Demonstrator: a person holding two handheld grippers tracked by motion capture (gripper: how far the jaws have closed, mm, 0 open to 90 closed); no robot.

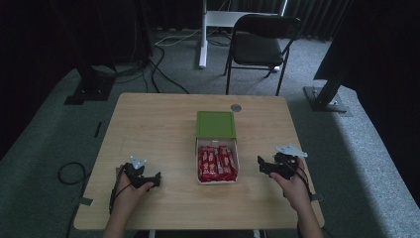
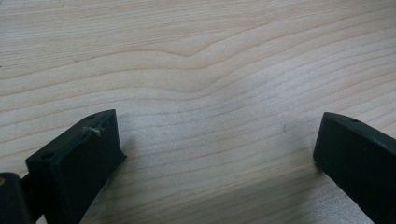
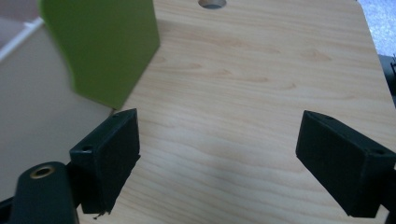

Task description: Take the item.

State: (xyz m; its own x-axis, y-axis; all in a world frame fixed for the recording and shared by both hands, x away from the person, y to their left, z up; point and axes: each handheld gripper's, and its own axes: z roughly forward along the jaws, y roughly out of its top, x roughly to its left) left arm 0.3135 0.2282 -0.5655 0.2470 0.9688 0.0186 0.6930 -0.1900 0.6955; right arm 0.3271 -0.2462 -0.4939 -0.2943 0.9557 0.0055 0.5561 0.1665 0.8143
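Dim room, wooden tabletop (image 1: 148, 129); open box (image 1: 217, 163) of red bars (image 1: 216, 162) at centre, both tongs released.

Box sits mid-tabletop, green lid (image 1: 216, 124) flipped back on the far side, bars packed in rows. Left tongs (image 1: 157, 179) rest near the front edge, well left of the box, jaws spread over bare wood. Right tongs (image 1: 261, 166) lie just right of the box, jaws spread, lid showing at upper left in the right gripper view. Likely step: reaching in. Best to bring the right tongs over the tray from above, straddle one bar across its narrow width, close gently; left tongs could steady the box wall.
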